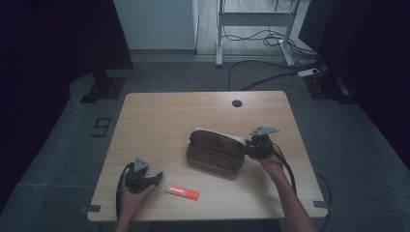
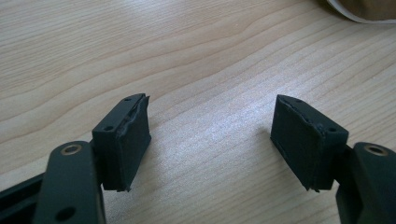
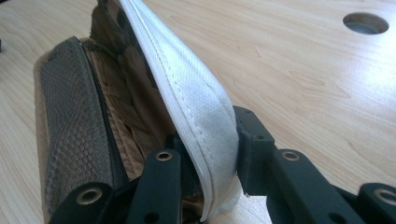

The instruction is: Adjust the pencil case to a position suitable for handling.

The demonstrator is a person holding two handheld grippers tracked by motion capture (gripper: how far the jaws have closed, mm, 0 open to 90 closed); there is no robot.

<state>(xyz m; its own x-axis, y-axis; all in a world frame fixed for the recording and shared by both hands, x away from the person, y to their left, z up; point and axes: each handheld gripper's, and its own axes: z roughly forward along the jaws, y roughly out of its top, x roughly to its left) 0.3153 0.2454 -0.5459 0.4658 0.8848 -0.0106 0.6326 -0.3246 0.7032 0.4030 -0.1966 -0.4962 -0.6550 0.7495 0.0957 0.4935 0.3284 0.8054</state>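
A brown zip case (image 1: 212,157) lies open at the middle of the table, its white-edged flap (image 1: 217,134) raised. My right gripper (image 1: 249,147) is at the case's right end. In the right gripper view the flap (image 3: 187,88) stands between the jaws of my right gripper (image 3: 210,140), leaning on the right-hand pad (image 3: 247,154), and the jaws stand wider than the thin flap. The case's mesh body (image 3: 70,116) lies to the left. My left gripper (image 1: 157,176) rests near the front left, open (image 2: 210,135) over bare wood. An orange and white pen-like stick (image 1: 182,192) lies just right of it.
The wooden table (image 1: 159,121) has a round cable hole (image 1: 236,103) near its far edge, also seen in the right gripper view (image 3: 365,22). A corner of the case (image 2: 364,9) shows at the top right of the left gripper view. Cables lie on the floor behind.
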